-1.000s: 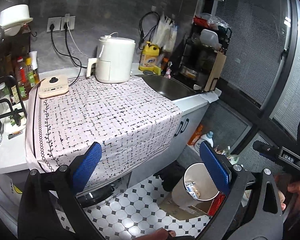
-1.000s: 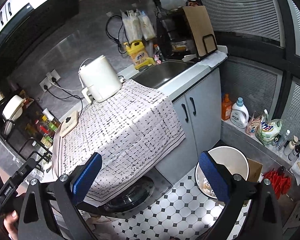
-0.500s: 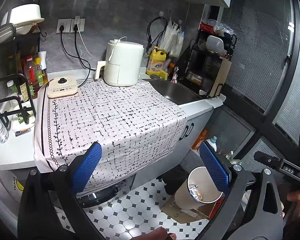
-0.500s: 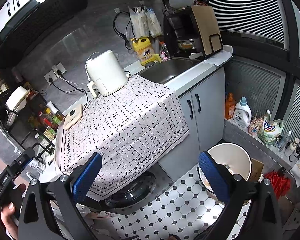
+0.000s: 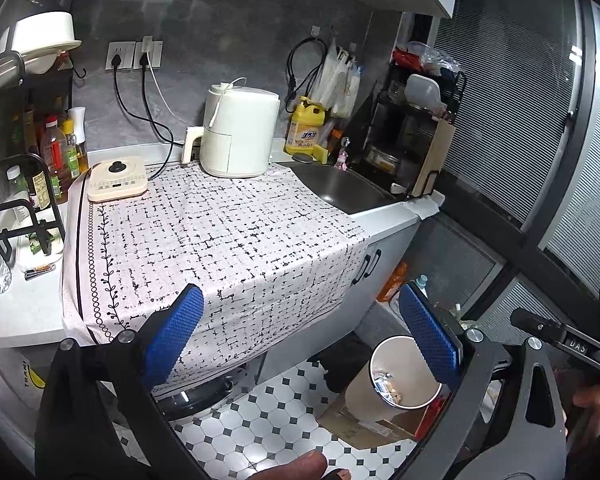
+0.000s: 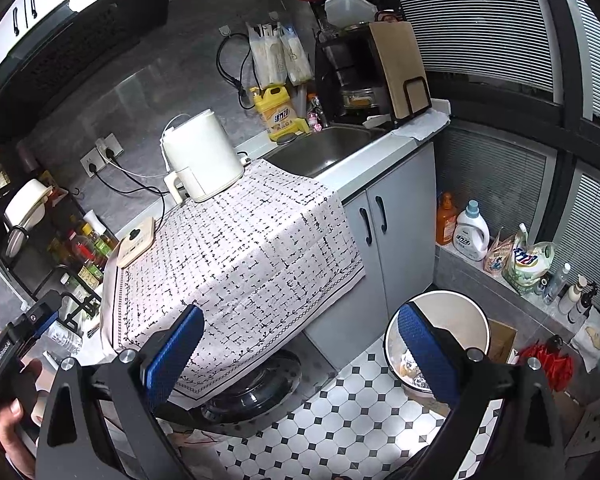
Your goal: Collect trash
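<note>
Higher now, trash bin [image 5: 404, 376] beneath tablecloth [image 5: 220, 248].

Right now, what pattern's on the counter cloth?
The cloth is white with a broken black grid and a vine border; it shows best in the left wrist view.

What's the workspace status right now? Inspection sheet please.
Surface: patterned cloth covers the counter, bare of trash.
Job's things: trash bin on the tiled floor, scraps inside; loose trash: nothing seen.
Clutter: air fryer, control pad, bottle rack, yellow detergent jug.
Grippers: left gripper and right gripper both have jaws wide open, empty.
Cables: two plugs in wall sockets, leads running to the counter.
Surroundings: sink, cabinet doors, washer door under the cloth.
</note>
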`<state>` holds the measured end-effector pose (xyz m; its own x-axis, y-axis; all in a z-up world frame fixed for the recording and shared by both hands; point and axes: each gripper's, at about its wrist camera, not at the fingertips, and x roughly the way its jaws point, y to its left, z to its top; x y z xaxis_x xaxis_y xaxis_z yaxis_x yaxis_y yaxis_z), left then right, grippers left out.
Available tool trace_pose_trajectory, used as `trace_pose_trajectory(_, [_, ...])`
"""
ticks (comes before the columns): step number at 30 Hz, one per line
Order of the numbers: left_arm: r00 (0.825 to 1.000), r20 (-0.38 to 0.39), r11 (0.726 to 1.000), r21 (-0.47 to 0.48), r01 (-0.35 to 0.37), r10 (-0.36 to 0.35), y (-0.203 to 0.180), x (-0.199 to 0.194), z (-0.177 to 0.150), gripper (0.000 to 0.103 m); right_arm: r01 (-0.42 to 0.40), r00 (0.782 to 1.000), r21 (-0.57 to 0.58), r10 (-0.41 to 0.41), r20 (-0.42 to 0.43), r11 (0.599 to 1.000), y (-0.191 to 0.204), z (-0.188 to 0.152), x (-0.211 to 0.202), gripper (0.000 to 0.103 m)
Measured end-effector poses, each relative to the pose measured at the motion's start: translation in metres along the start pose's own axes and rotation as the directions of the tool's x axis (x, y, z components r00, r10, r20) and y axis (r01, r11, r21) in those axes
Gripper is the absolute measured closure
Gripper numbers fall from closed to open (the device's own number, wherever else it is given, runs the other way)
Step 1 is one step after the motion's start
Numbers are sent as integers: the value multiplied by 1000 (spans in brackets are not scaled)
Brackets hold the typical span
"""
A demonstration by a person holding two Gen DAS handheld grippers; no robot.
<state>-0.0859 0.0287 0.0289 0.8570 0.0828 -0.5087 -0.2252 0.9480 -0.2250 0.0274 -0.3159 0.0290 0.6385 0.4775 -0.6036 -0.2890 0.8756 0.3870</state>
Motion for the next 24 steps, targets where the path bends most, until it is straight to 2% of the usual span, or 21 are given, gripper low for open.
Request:
trace_pose_trajectory(12, [999, -6, 999, -16, 36, -36, 16, 2, -4, 6, 55, 998, 3, -55, 14, 998, 12, -9, 2, 8])
trace_pose_trajectory(24, [999, -6, 999, -15, 46, -46, 29, 9, -3, 6, 67, 998, -44, -67, 6, 997, 38, -5, 9, 8])
